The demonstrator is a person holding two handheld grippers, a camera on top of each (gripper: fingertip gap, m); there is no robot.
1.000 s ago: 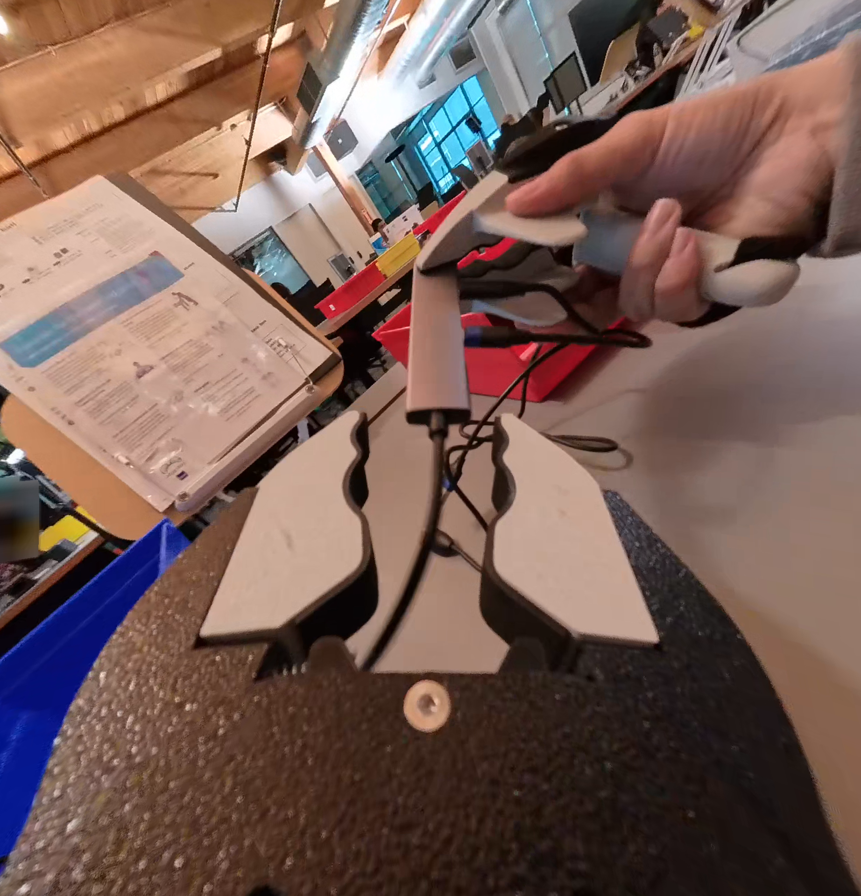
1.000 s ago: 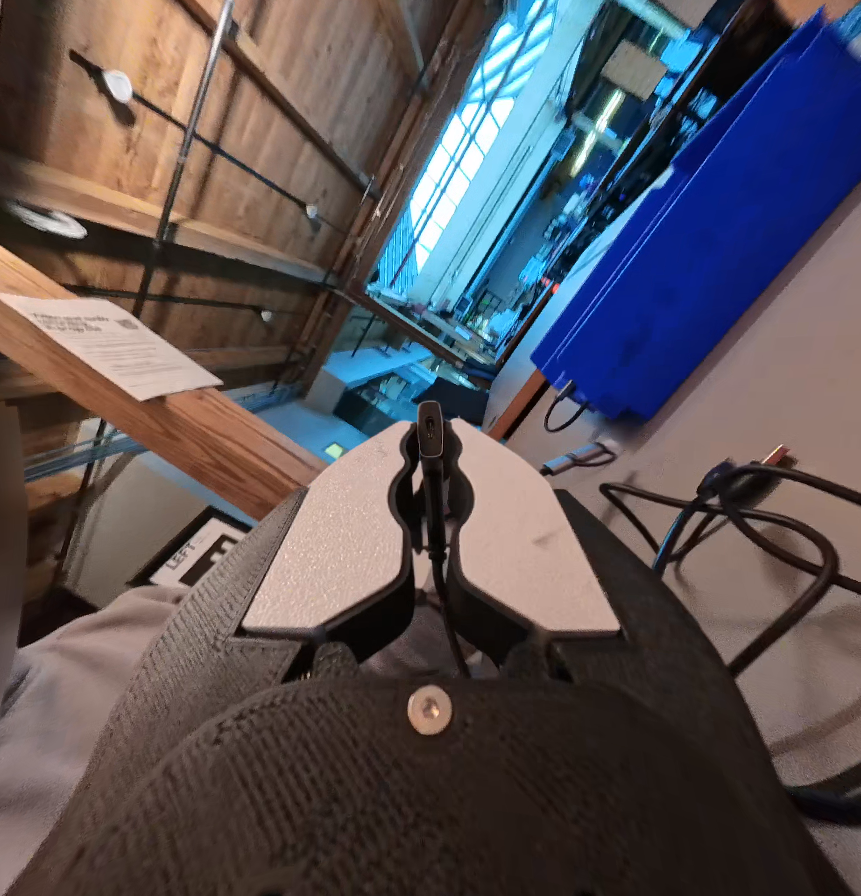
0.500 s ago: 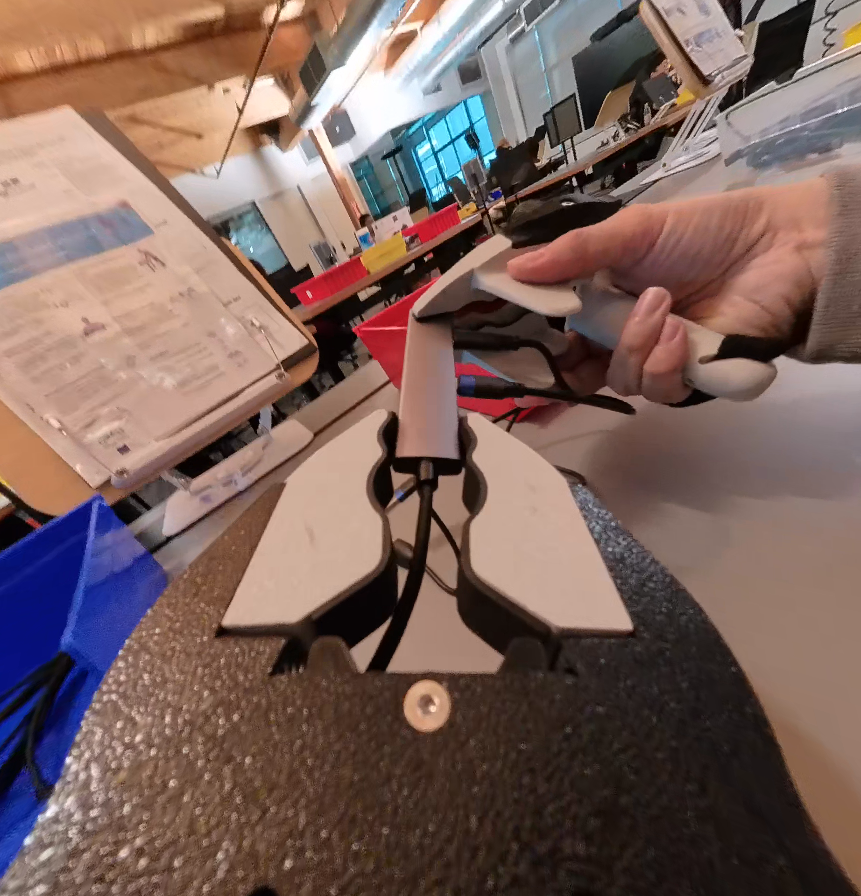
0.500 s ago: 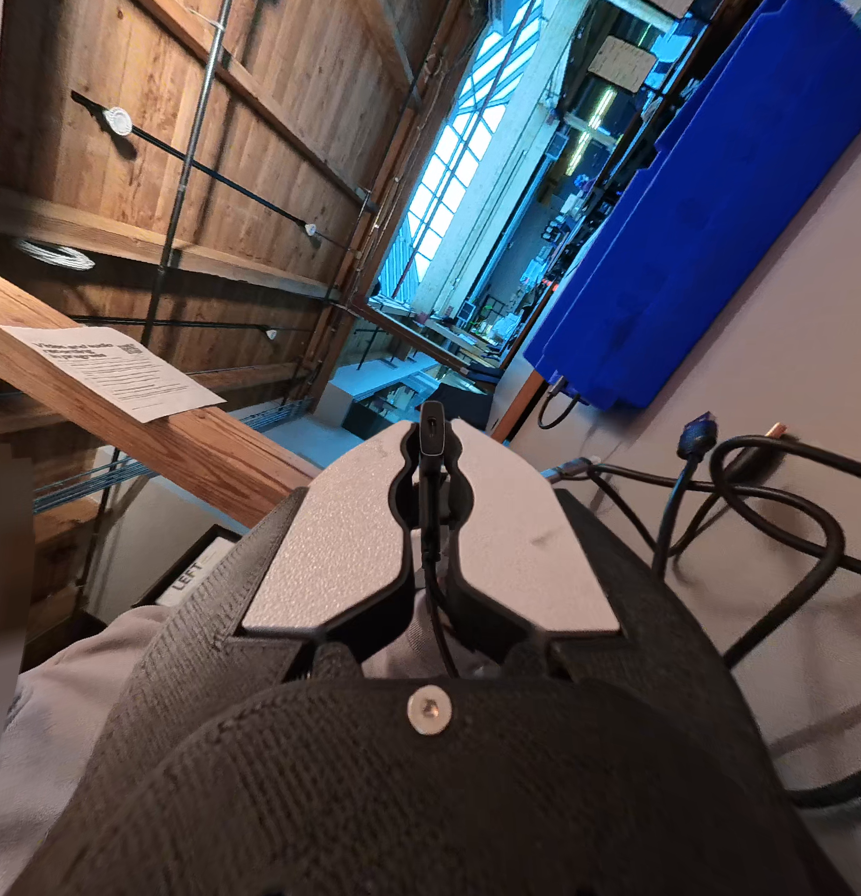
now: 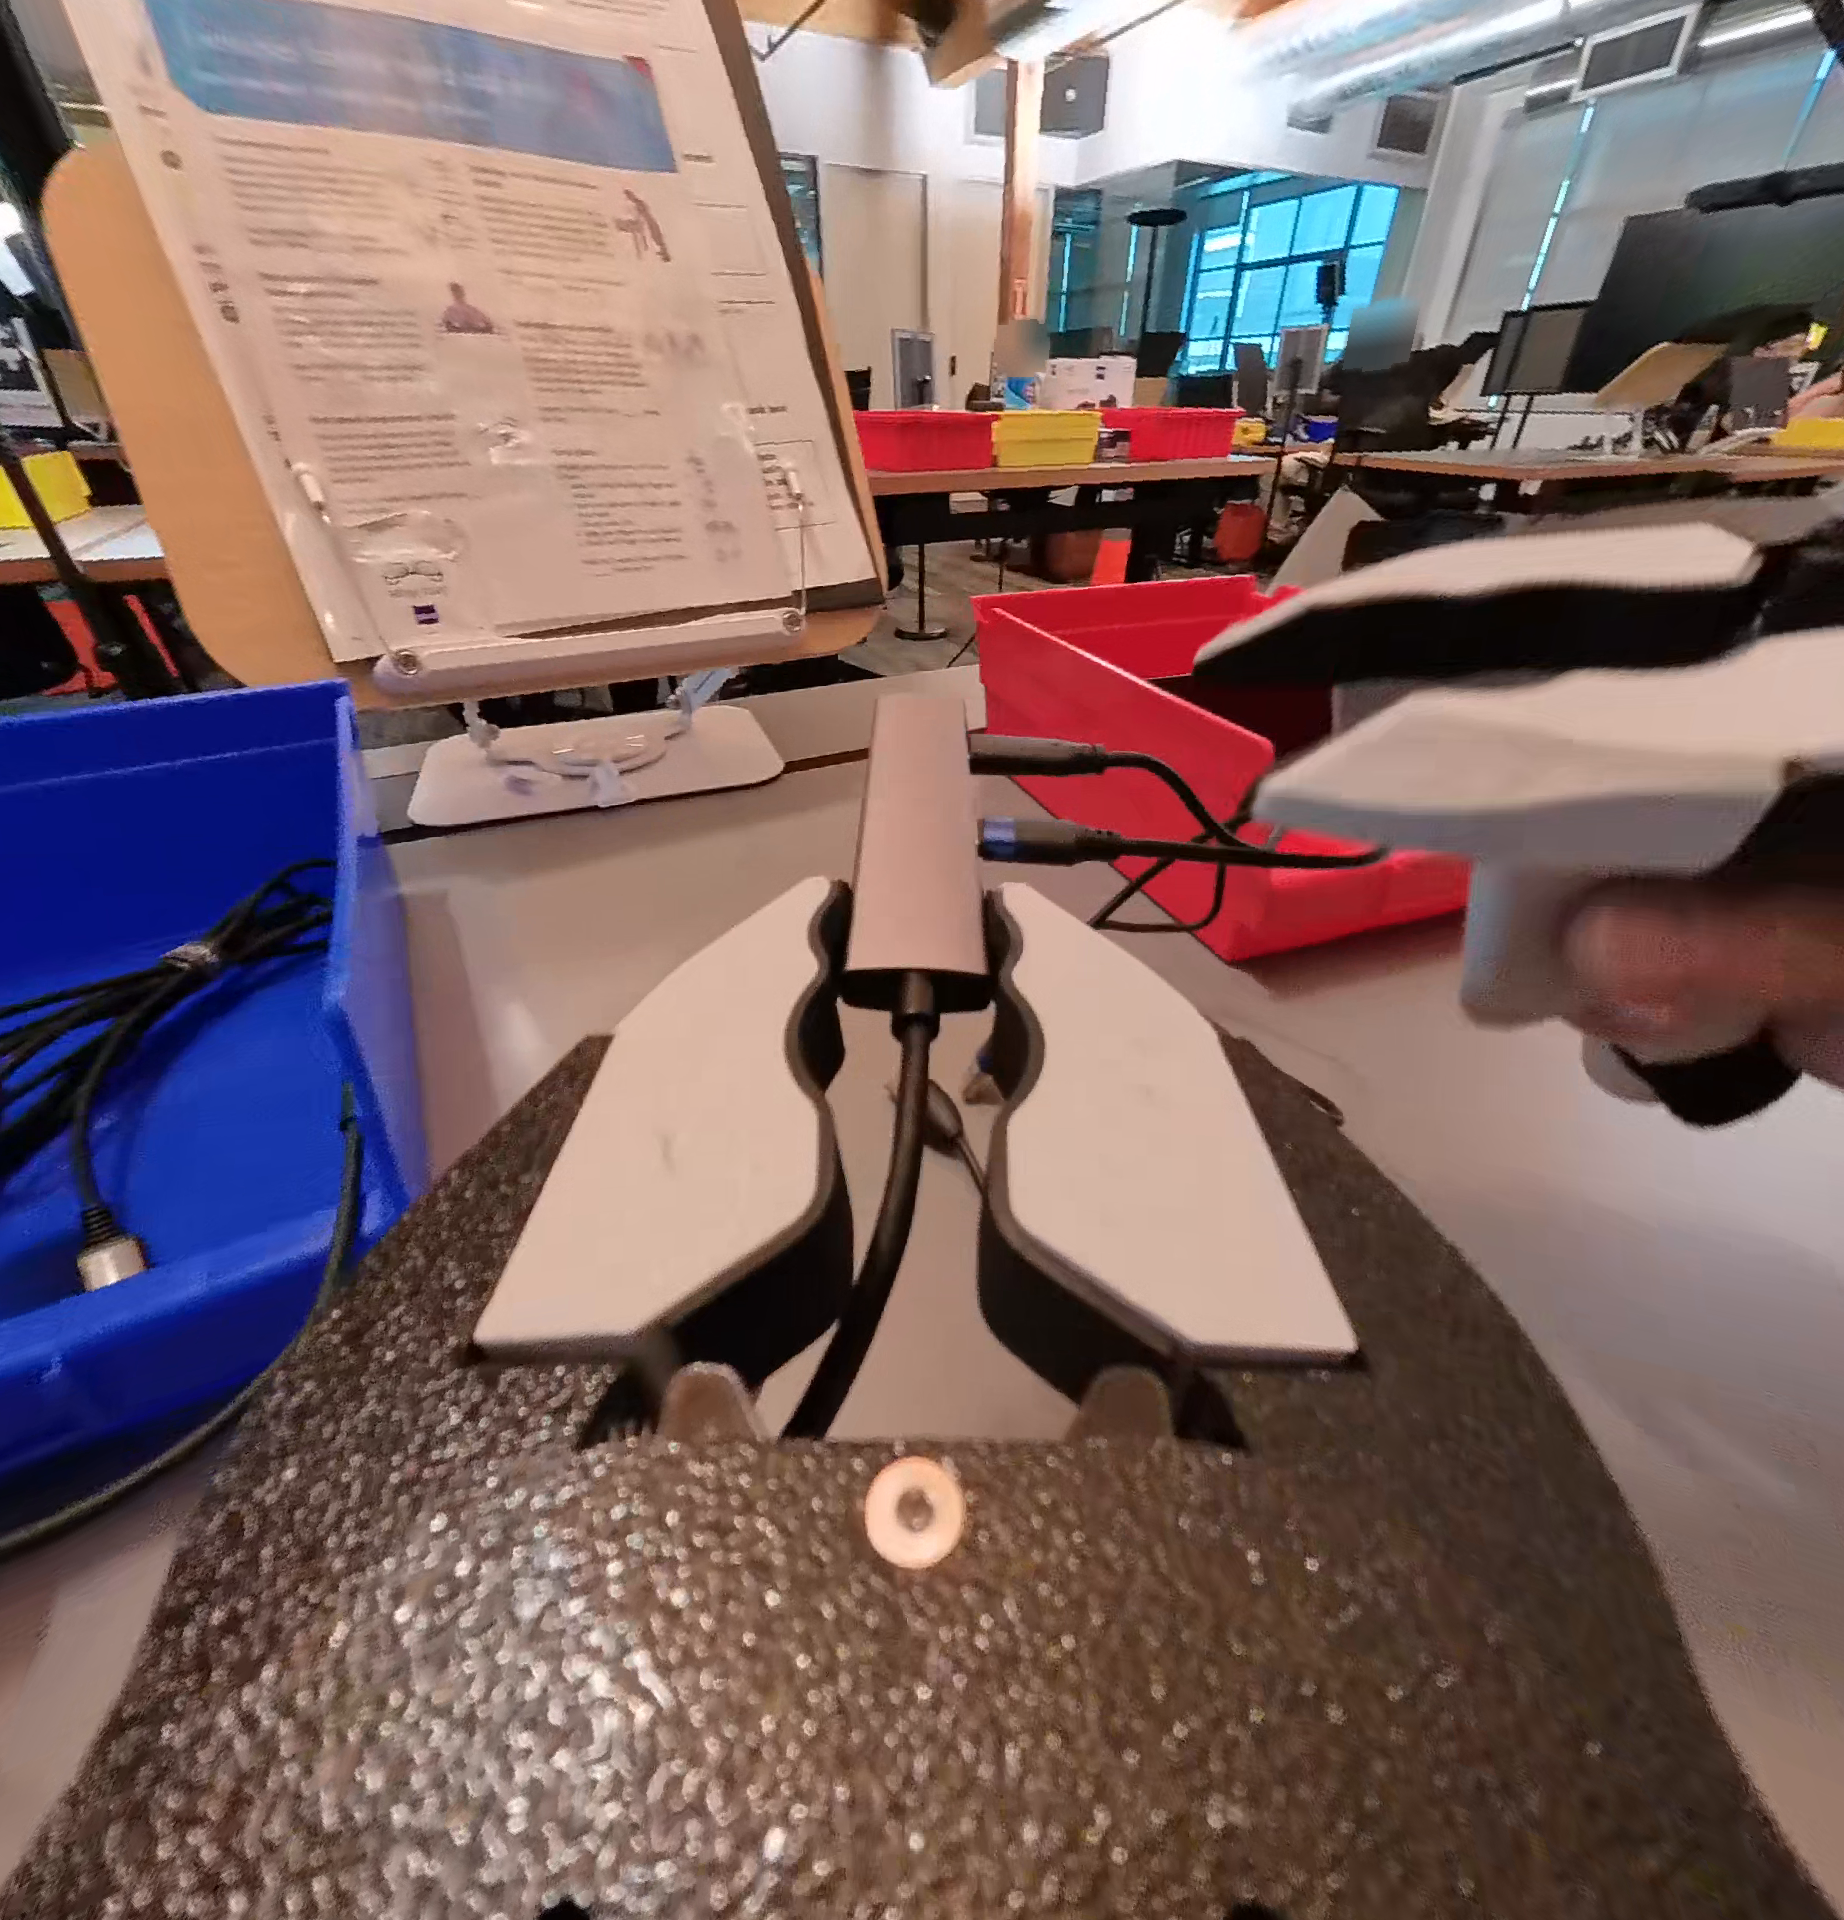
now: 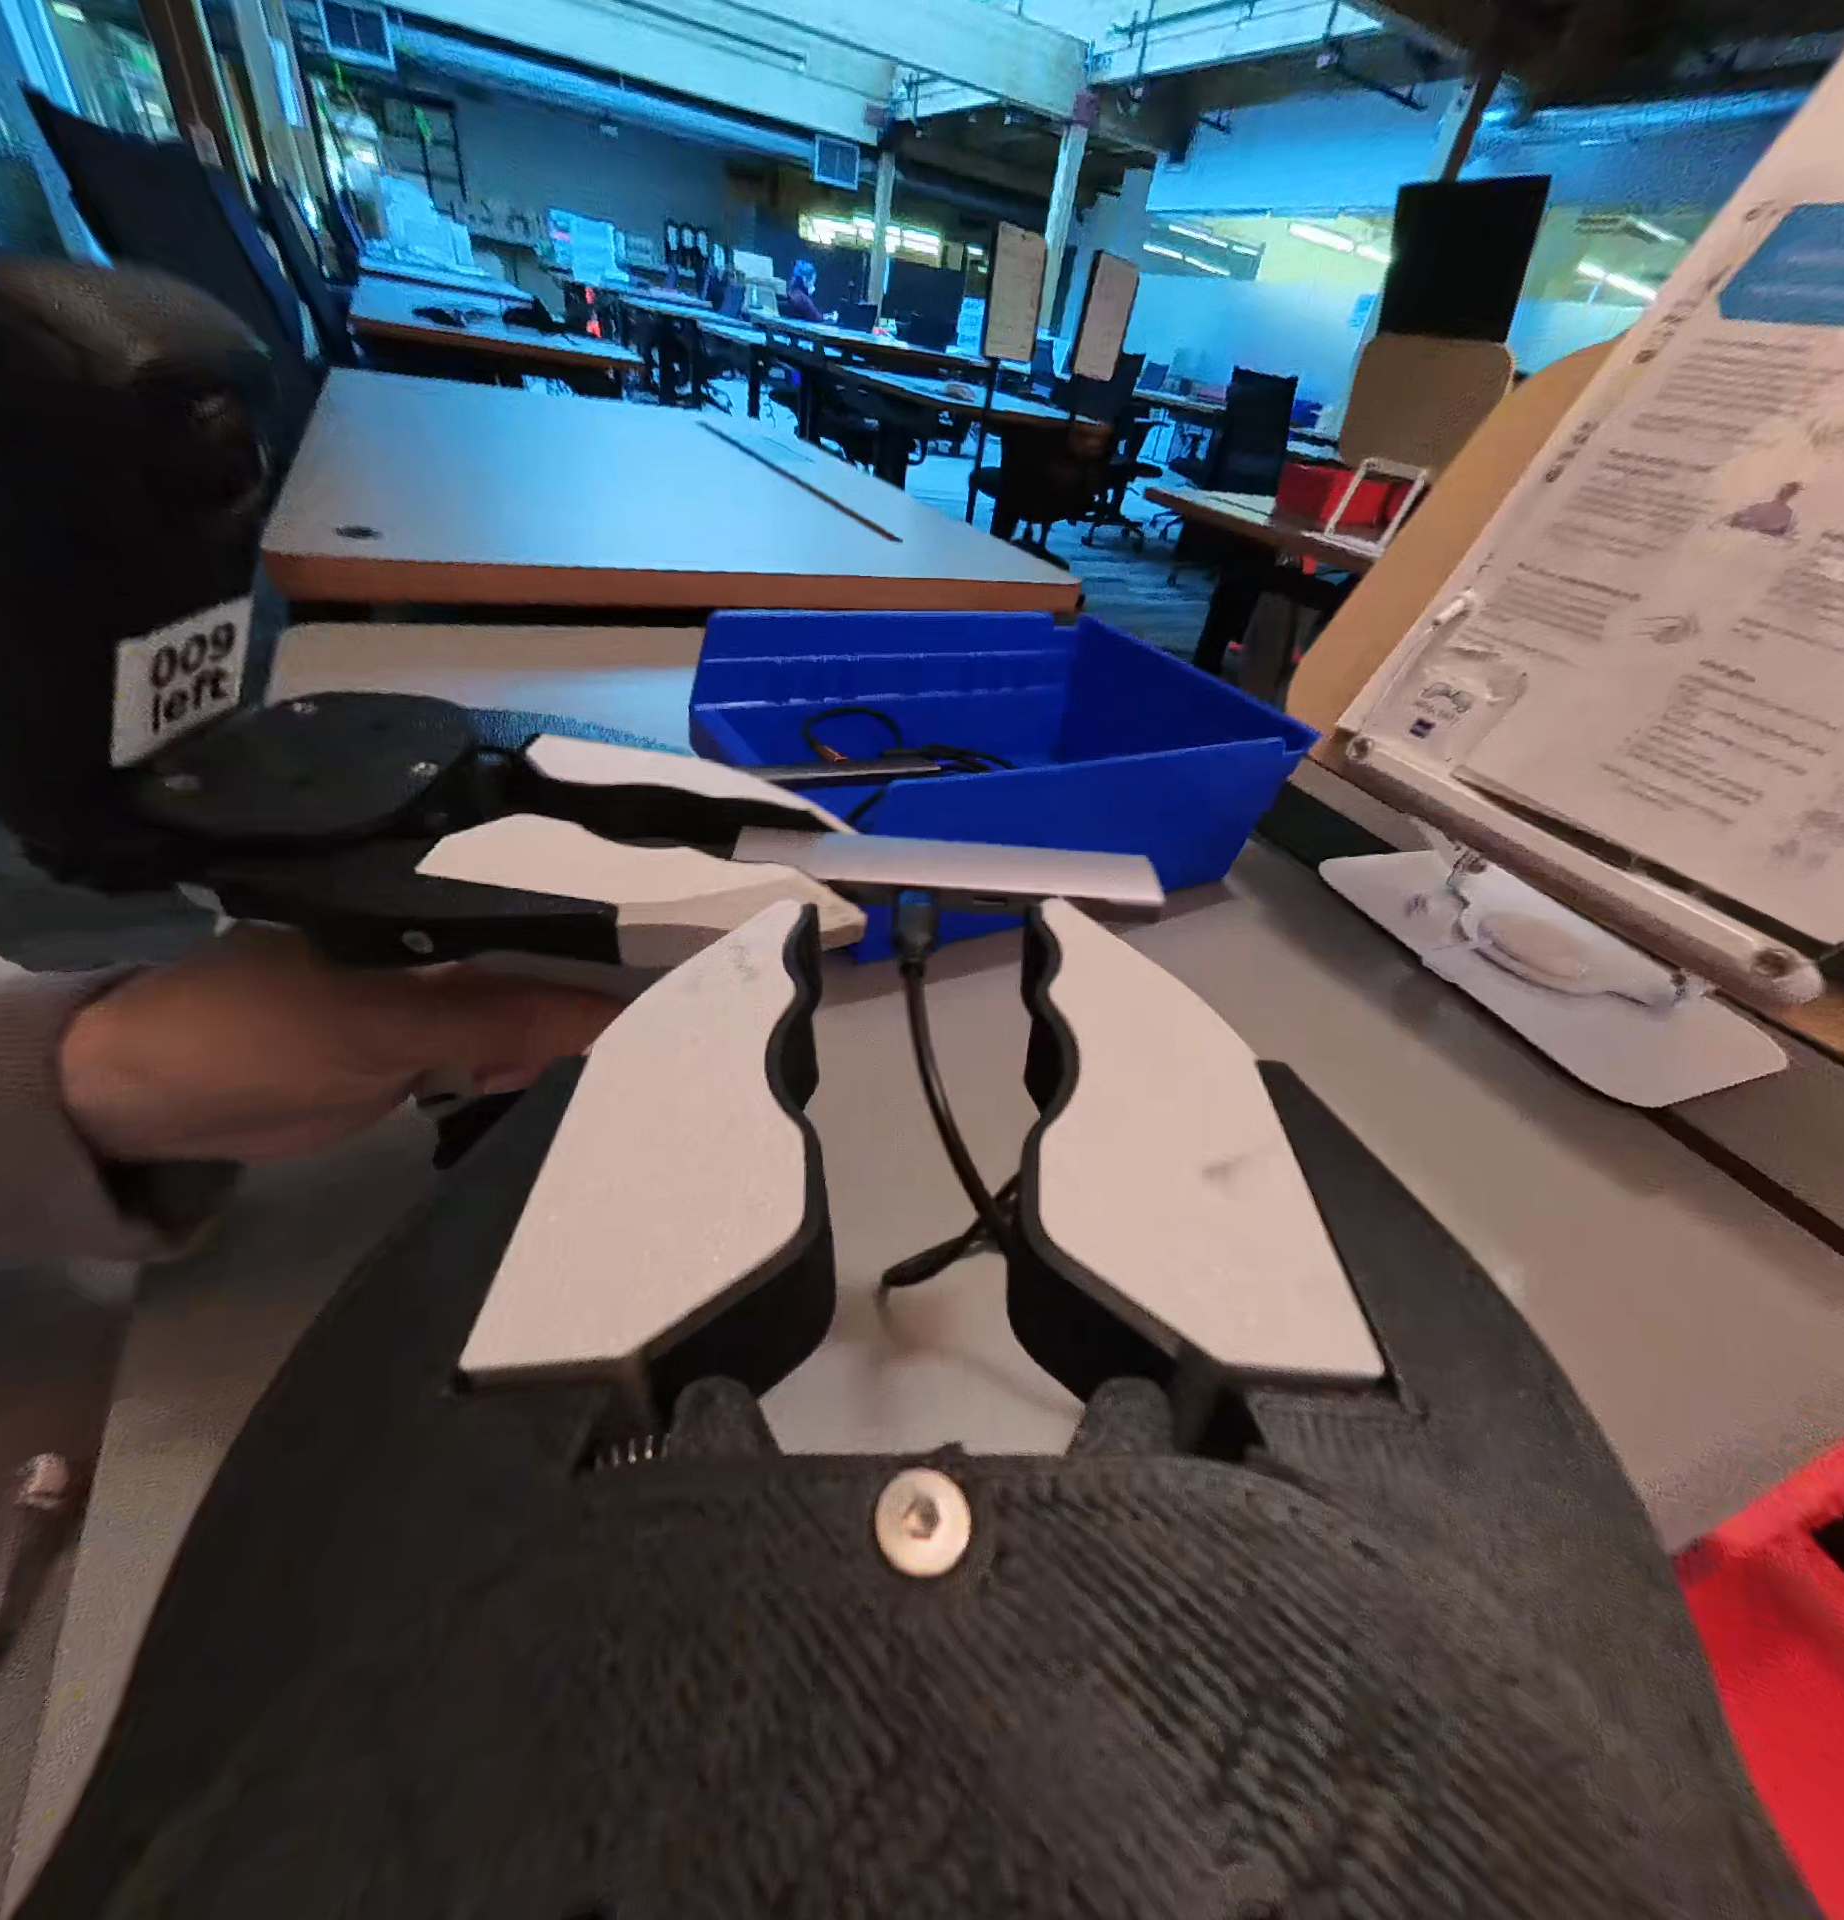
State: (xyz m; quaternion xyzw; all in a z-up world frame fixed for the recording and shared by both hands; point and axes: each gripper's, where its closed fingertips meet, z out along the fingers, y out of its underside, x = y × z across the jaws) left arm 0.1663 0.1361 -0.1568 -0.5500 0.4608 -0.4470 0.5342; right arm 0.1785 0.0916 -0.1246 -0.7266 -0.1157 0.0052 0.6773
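Observation:
My left gripper is shut on the near end of a grey USB hub, held level above the grey table. The hub's own black cable runs back between my fingers. A black plug and a blue-tipped plug sit in the hub's right side. My right gripper is open and empty, its tips just below the hub, with the blue plug and its cable between them. The right gripper also shows in the left wrist view, and the left gripper in the right wrist view.
A blue bin with coiled cables stands left of the hub, and shows behind it in the right wrist view. A red bin is at the back right. A document stand with printed sheets rises behind. Spacing between my two grippers at the tips: around 6 cm.
My left gripper closed on the hub and both views swung level. My right gripper opened, let go of the black plug it held, and now sits back from the hub.

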